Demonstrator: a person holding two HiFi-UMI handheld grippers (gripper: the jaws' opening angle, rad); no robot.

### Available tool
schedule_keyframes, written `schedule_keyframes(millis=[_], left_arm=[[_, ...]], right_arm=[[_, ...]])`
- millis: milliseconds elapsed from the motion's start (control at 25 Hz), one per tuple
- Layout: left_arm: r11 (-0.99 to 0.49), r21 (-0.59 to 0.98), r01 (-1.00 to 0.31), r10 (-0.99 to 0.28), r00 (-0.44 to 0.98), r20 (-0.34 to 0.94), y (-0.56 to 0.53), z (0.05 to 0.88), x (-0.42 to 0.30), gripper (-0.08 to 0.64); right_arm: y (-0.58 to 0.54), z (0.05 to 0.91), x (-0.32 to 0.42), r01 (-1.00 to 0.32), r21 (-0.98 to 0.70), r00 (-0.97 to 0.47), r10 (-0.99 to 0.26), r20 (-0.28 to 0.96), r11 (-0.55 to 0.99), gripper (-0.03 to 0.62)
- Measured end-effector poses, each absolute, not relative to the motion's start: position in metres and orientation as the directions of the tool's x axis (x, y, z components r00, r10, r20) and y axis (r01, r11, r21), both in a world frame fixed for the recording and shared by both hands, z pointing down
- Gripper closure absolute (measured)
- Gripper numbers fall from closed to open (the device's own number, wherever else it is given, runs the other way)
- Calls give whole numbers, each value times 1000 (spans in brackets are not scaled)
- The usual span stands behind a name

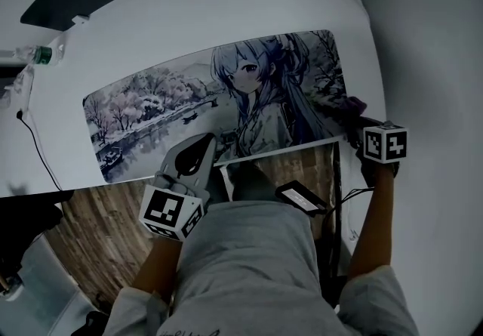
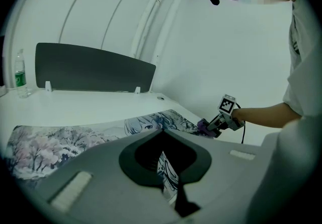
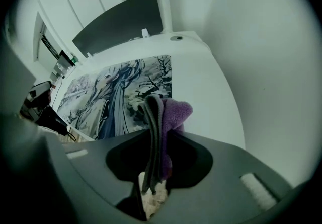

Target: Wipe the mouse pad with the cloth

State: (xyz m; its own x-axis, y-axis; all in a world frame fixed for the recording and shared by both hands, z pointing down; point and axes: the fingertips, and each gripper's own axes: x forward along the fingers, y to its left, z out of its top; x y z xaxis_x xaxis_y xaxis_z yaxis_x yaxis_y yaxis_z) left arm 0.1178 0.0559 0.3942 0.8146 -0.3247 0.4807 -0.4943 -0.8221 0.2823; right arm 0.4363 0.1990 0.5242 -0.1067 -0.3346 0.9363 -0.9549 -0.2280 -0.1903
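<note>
The cloth (image 3: 173, 112), soft, light and floppy, is sitting clamped between the right gripper's (image 3: 157, 130) closed jaws at the mouse pad's (image 1: 166, 104) near right corner. The left gripper (image 2: 161, 131) is pinching the pad's near edge, jaws together, likely steadying the thin, flexible pad. A water bottle (image 1: 41, 55) and a cable (image 1: 36, 147) are lying beyond the pad's left end, blocking nothing.

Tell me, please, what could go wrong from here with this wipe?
1. The cloth is bunched in the right hand-held gripper with little sticking out, so the hard jaws may scrape the mouse pad.
2. The left hand-held gripper pinches the pad's near edge at one spot only, by the desk edge; a firm stroke may ruck or drag it.
</note>
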Motion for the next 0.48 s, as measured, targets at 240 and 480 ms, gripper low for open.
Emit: schedule_keyframes(millis=[240,480], left_arm=[[-805,272,-527,-354,795,493,52,392,107,545],[-794,289,-534,-351,792,499,59,400,91,545]], right_arm=[[195,537,425,-947,-199,-117,-306,945,-253,497],[190,539,409,-950,-217,-149,-285,947,-225,497]])
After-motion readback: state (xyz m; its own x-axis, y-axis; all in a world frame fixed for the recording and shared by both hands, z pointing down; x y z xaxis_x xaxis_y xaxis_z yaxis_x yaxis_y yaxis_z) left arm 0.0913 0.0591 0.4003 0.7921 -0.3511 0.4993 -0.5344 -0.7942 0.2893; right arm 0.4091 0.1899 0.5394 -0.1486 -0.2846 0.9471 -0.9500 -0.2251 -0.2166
